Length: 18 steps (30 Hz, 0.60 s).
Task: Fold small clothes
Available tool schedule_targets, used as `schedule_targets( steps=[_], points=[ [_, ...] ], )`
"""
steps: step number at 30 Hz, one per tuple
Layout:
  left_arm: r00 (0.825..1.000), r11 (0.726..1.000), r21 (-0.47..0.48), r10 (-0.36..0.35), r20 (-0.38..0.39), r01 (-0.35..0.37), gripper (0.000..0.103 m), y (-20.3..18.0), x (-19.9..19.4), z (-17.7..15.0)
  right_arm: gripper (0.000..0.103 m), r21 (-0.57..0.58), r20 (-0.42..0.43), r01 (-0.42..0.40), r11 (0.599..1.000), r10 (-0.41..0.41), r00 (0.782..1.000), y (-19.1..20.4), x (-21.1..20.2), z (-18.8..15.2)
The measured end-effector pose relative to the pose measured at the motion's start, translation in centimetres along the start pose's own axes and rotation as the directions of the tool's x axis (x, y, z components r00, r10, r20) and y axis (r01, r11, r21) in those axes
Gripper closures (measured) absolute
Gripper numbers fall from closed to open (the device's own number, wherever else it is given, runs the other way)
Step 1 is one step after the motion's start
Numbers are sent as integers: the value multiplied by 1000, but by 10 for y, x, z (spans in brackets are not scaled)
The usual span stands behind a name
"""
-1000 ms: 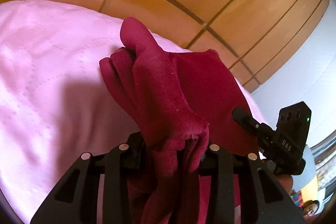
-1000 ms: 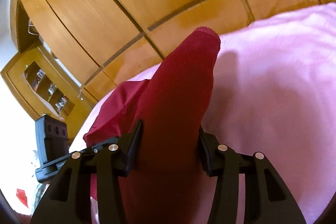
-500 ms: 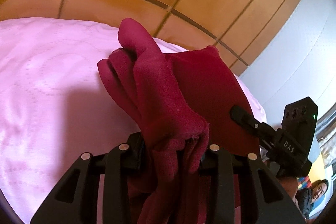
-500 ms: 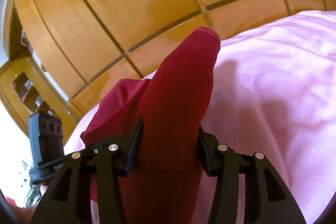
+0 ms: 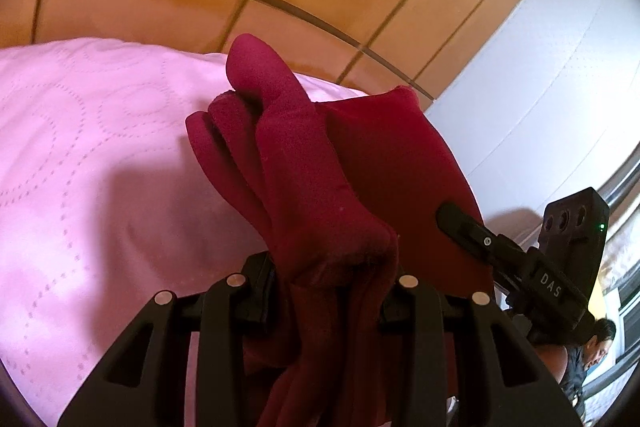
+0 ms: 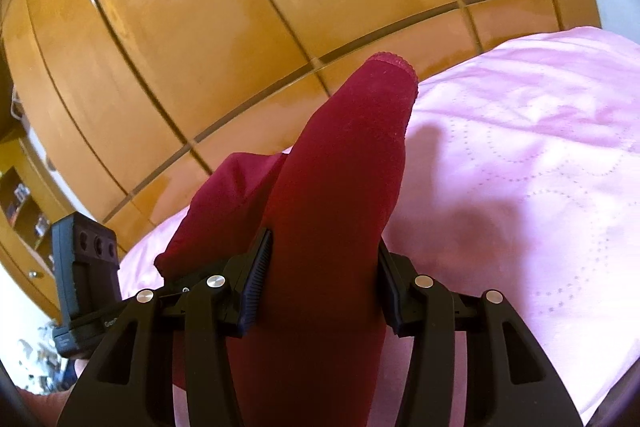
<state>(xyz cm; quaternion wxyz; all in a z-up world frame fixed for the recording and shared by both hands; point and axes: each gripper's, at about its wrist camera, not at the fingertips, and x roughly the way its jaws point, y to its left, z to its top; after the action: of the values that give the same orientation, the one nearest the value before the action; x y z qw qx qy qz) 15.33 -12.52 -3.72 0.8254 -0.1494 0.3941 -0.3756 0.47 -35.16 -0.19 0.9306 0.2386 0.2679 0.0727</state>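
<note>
A dark red garment [image 5: 304,187] hangs in the air over a pink quilted bed [image 5: 88,163]. My left gripper [image 5: 328,287] is shut on a bunched edge of it, with folds standing up between the fingers. My right gripper [image 6: 324,291] is shut on another part of the same red garment [image 6: 344,171], which rises as a smooth flap above the jaws. The right gripper shows in the left wrist view [image 5: 520,259] at the garment's far edge. The left gripper body shows in the right wrist view [image 6: 84,267] at the left.
A glossy wooden panelled wall [image 6: 240,27] stands behind the pink bed [image 6: 520,167]. A white wall [image 5: 540,87] is at the right in the left wrist view, with a person [image 5: 592,351] low at the right edge. Wooden shelves [image 6: 20,199] are at the far left.
Both grippers have lifted and tilted upward with the garment, so more wall and less bed show. The grip on the cloth is unchanged.
</note>
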Motion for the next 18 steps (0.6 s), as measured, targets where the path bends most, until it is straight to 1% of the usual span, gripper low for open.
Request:
schedule_targets(
  steps=[6, 10, 15, 18],
  points=[
    [1000, 1000, 18, -9, -10, 9, 69, -8, 10, 10, 55, -5, 22, 19, 1000, -19, 1000, -3, -6, 1],
    [1000, 998, 68, -9, 2, 9, 69, -19, 23, 24, 55, -30, 53, 30, 999, -28, 998, -5, -8, 9],
    [1000, 997, 78, -17, 10, 16, 69, -21, 42, 40, 55, -52, 79, 50, 997, -45, 996, -15, 2, 25],
    [1000, 995, 97, -3, 16, 2, 69, -24, 46, 46, 55, -38, 86, 36, 999, -33, 996, -25, 12, 32]
  ],
)
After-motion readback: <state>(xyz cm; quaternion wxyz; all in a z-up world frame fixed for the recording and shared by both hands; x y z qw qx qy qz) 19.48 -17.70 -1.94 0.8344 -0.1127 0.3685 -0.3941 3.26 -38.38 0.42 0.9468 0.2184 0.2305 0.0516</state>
